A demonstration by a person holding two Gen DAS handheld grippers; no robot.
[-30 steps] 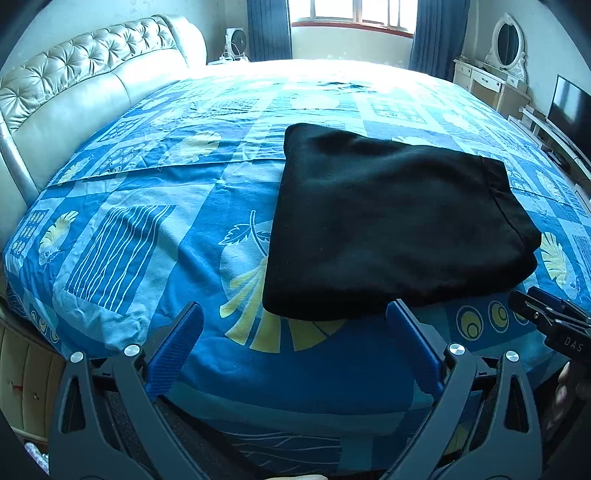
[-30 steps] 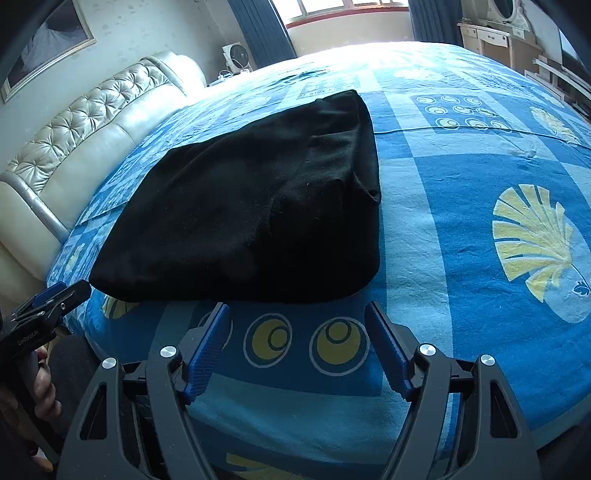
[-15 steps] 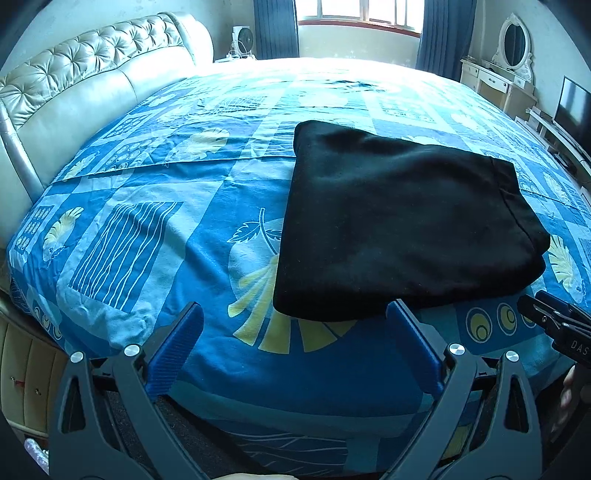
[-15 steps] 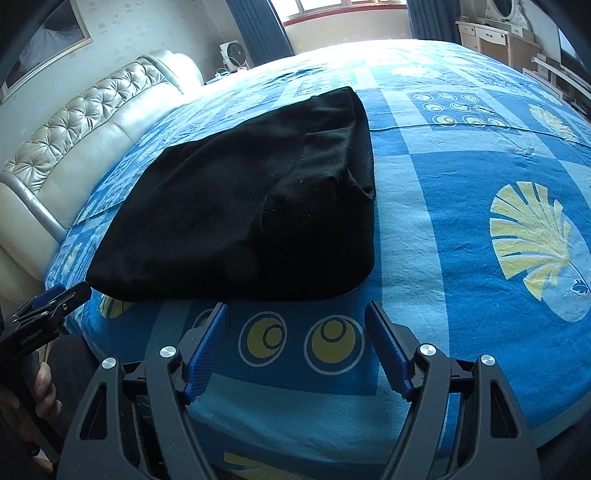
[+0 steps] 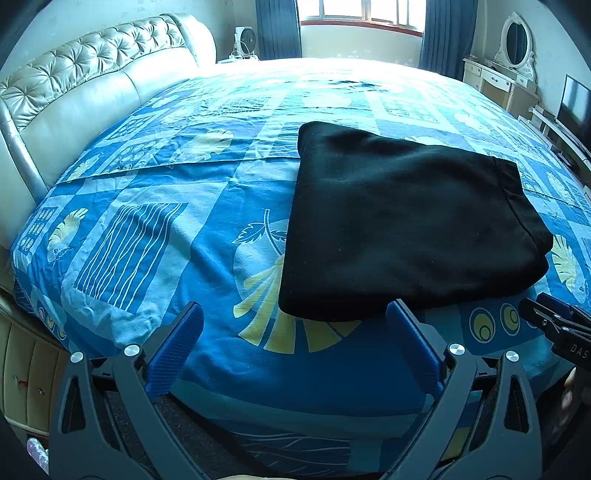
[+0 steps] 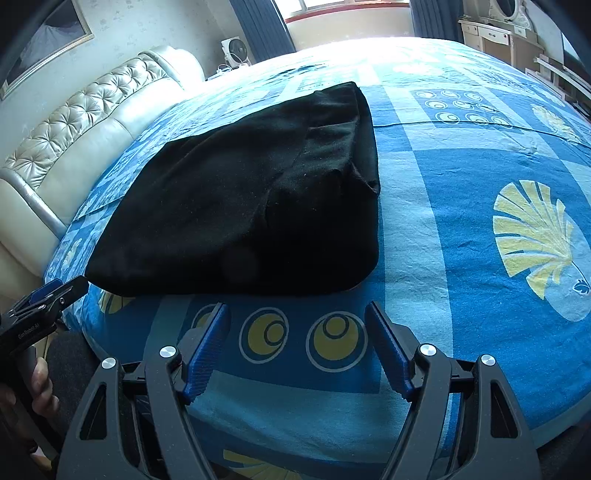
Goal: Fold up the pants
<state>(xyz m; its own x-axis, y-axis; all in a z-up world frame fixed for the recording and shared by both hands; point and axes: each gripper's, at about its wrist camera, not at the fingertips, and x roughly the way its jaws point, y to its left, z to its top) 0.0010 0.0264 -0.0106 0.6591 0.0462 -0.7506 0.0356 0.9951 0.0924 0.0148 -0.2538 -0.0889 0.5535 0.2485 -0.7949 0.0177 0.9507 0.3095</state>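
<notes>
Folded pants (image 5: 406, 225) on bed (image 5: 155, 229), both tongs apart, empty.
Pants just ahead of right tongs (image 6: 297, 345); left tongs (image 5: 295, 345) sit off their left corner.

You face bed (image 5: 155, 229) with blue patterned sheet. Tufted cream headboard (image 5: 85, 85) at left of bed. Behind bed, bright window (image 5: 360, 13) between dark blue curtains (image 5: 277, 31). White fan (image 5: 245, 42) near headboard far end. Right of bed: cream dresser (image 5: 495, 83) with oval mirror (image 5: 516, 37), dark TV screen (image 5: 576, 107). Framed picture (image 6: 44, 40) on wall above headboard.
</notes>
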